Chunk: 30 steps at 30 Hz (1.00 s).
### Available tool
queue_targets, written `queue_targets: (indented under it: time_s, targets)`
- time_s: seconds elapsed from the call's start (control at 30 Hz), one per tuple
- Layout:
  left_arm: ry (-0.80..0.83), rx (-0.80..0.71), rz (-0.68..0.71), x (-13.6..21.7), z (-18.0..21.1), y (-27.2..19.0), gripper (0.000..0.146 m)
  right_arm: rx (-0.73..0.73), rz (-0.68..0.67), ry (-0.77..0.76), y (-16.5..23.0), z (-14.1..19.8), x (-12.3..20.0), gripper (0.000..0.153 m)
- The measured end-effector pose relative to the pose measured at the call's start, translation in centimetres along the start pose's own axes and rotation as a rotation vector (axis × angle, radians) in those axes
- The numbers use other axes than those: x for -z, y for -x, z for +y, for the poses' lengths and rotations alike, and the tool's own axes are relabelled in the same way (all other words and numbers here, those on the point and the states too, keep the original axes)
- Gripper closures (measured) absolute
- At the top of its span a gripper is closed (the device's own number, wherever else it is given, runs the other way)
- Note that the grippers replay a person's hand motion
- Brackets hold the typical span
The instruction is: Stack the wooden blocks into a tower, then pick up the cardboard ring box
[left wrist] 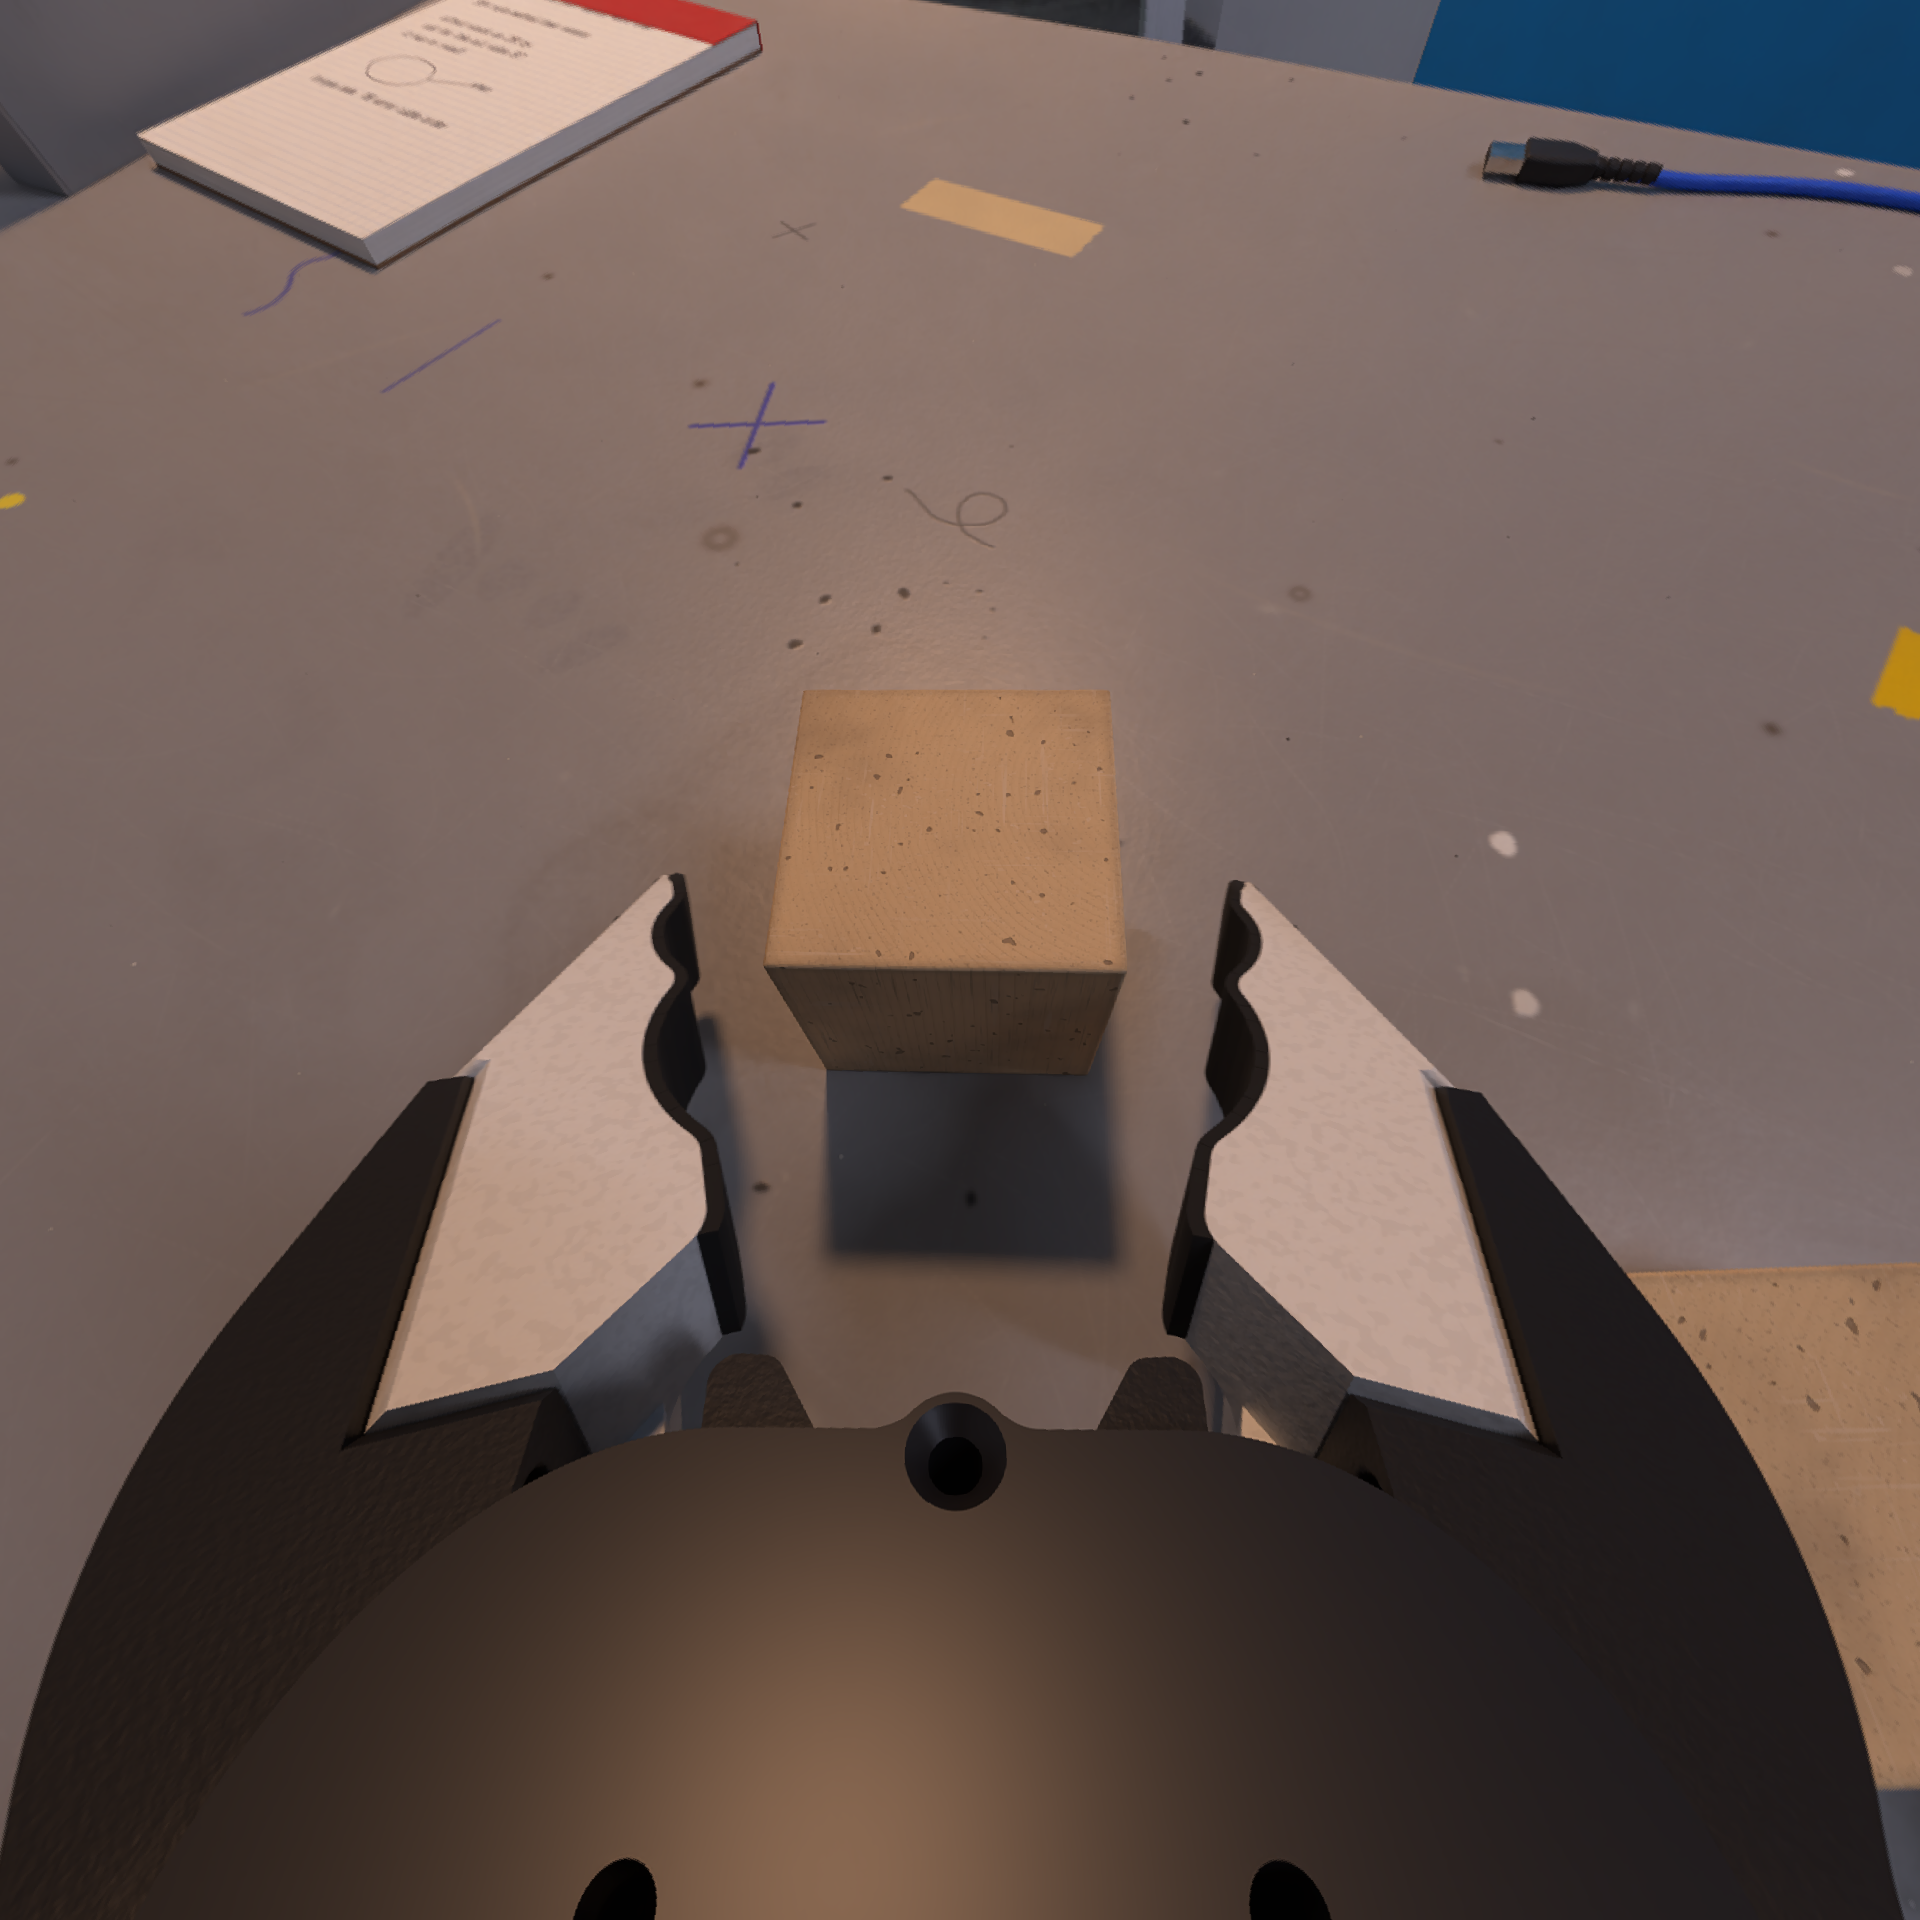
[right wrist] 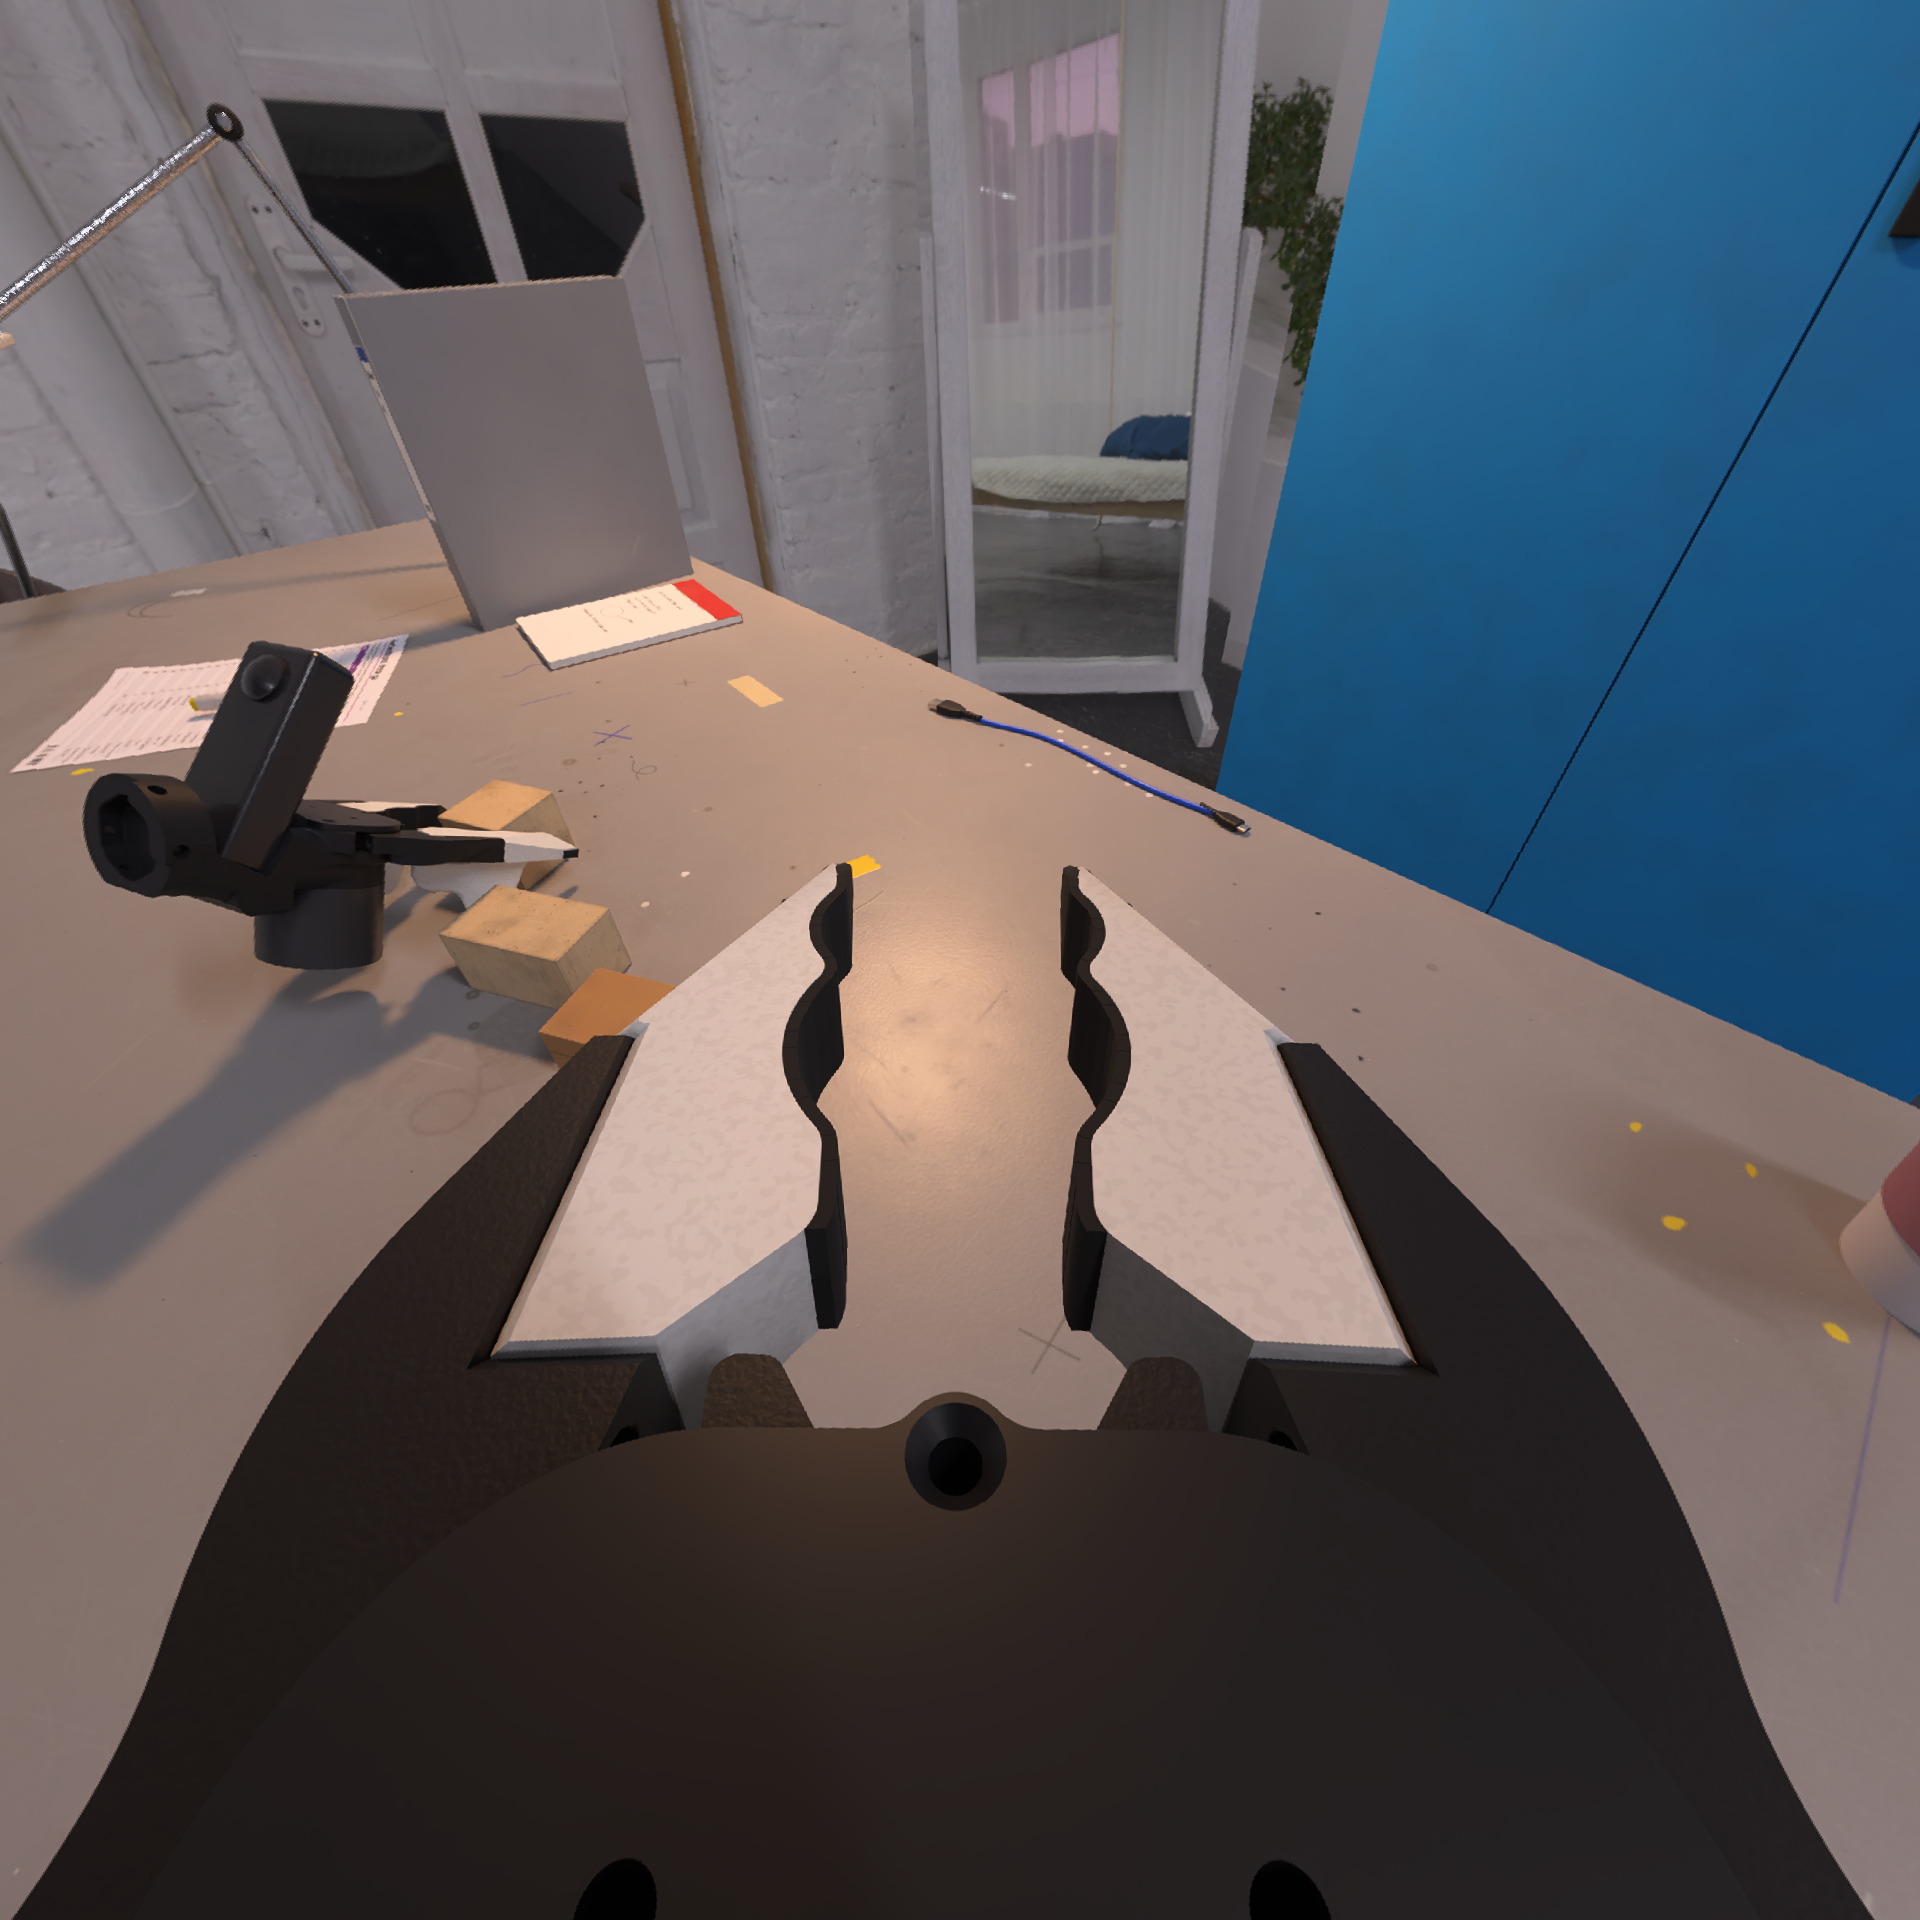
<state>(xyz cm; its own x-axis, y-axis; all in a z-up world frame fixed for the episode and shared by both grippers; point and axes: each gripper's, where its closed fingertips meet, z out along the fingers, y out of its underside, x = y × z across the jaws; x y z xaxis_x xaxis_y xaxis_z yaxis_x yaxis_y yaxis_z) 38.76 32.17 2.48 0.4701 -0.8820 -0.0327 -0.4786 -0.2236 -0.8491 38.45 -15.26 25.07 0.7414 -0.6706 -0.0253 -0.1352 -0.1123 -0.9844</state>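
Note:
A light wooden block (left wrist: 951,873) stands on the grey table (left wrist: 1351,520), just ahead of and between the fingers of my left gripper (left wrist: 956,894), which is open and not touching it. A second wooden block (left wrist: 1808,1475) lies at the lower right. The right wrist view shows the left gripper (right wrist: 509,831) over the far block (right wrist: 499,805), with the nearer block (right wrist: 535,940) and a small orange-brown cardboard box (right wrist: 597,1013) beside it, the box partly hidden by my finger. My right gripper (right wrist: 958,878) is open and empty over bare table.
A notepad (left wrist: 447,114) lies at the far left, and also shows in the right wrist view (right wrist: 629,623). A blue cable (right wrist: 1091,764) runs near the table's far right edge. A grey board (right wrist: 520,436), a paper sheet (right wrist: 156,712), and a pink-and-cream object (right wrist: 1886,1236) at the right.

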Motion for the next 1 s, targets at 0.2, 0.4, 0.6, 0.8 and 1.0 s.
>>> queue_targets:
  time_s: [0.2,0.4,0.6,0.8,1.0]
  targets:
    - [0.013,0.032,0.045,-0.1,0.1,0.0,0.078,-0.020,0.005,-0.025,-0.6,-0.2,0.7,0.113]
    - [0.021,0.016,0.099,0.4,0.2,-0.2,0.082,-0.036,0.008,-0.029,-1.0,-0.1,1.0,0.113]
    - [-0.055,-0.058,0.318,4.4,-2.0,-2.3,0.082,-0.032,0.009,-0.009,-1.0,0.3,0.8,0.113]
    - [-0.162,-0.323,0.869,11.9,-4.5,-6.7,0.083,-0.029,-0.018,-0.001,-0.4,0.4,0.3,0.113]
    - [-0.116,-0.513,1.203,14.5,-4.0,-8.8,0.083,-0.019,-0.030,0.031,-0.1,1.0,-0.4,0.113]
